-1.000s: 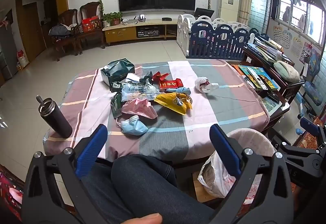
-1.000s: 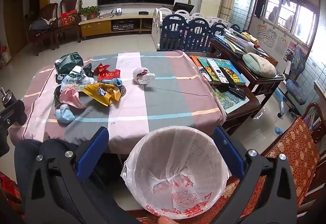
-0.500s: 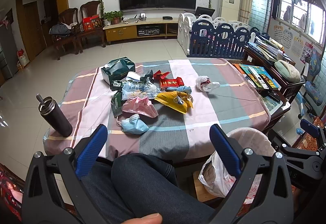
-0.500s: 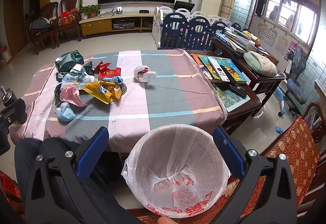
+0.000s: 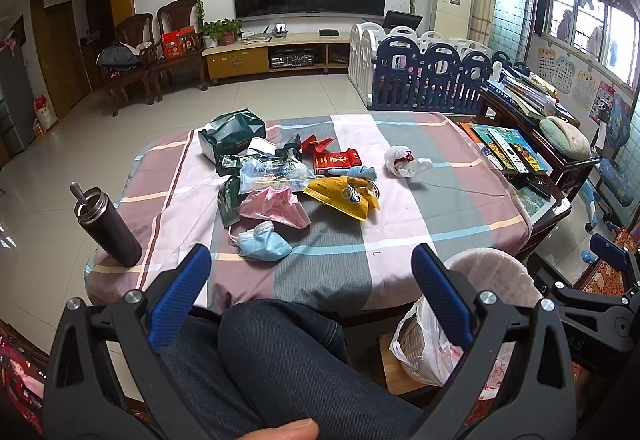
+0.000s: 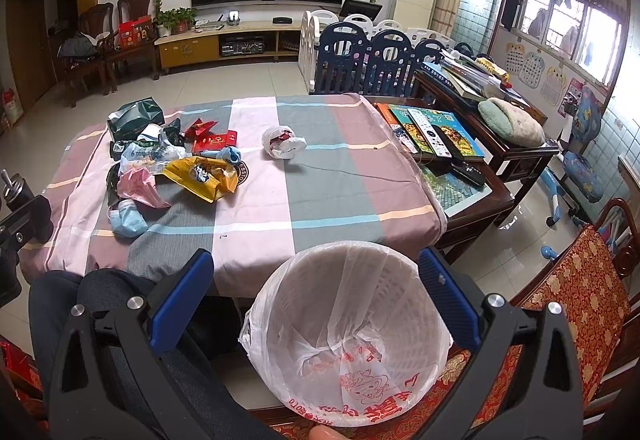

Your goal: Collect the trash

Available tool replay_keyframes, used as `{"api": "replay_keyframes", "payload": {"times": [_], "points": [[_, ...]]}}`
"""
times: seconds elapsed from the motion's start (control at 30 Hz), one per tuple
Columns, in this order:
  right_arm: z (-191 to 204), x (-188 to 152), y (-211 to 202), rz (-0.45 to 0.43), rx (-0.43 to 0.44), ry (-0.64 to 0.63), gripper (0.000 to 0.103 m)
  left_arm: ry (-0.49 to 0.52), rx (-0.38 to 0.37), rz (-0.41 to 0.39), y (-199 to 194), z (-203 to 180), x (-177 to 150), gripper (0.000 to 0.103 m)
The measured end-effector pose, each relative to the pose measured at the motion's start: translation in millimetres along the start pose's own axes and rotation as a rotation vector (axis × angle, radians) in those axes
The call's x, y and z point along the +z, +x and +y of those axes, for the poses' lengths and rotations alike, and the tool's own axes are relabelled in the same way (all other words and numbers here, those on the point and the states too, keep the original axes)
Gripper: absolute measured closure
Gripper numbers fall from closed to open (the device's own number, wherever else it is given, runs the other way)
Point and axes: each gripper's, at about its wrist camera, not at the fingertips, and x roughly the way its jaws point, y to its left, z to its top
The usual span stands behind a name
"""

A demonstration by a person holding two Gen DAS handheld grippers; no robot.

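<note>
Left wrist view: the left gripper (image 5: 311, 264) is spread wide, holding nothing, above a denim-clad leg (image 5: 280, 360). The trash pile (image 5: 288, 179) lies on the striped tablecloth (image 5: 420, 215): a blue mask (image 5: 262, 242), pink wrapper (image 5: 276, 203), yellow bag (image 5: 344, 195), green bag (image 5: 232, 135) and, apart to the right, a knotted white bag (image 5: 404, 161). A dark flask (image 5: 106, 226) stands at the table's left corner.

Right wrist view: the right gripper (image 6: 316, 272) is spread wide, holding nothing, over the white basket (image 6: 404, 272). Its plastic liner (image 6: 360, 360) contains no trash
</note>
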Motion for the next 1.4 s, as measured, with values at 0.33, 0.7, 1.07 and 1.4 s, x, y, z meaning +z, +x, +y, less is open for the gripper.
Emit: {"api": "replay_keyframes", "payload": {"times": [0.33,0.7,1.07,1.4], "points": [[0.5,-3.1,3.3,0.002,0.000,0.001,0.003,0.000,0.000,0.002,0.0,-1.6,-2.5,0.003],[-1.4,-1.3,3.3,0.006,0.001,0.002,0.003,0.000,0.000,0.005,0.3,-1.8,-1.8,0.003],[-5.4,-1.2,5.0,0.014,0.001,0.008,0.003,0.000,-0.001,0.006,0.5,-1.8,-2.0,0.003],[-5.5,-2.8,6.3,0.017,0.000,0.009,0.003,0.000,0.002,0.013,5.7,-1.8,-1.2,0.003]]}}
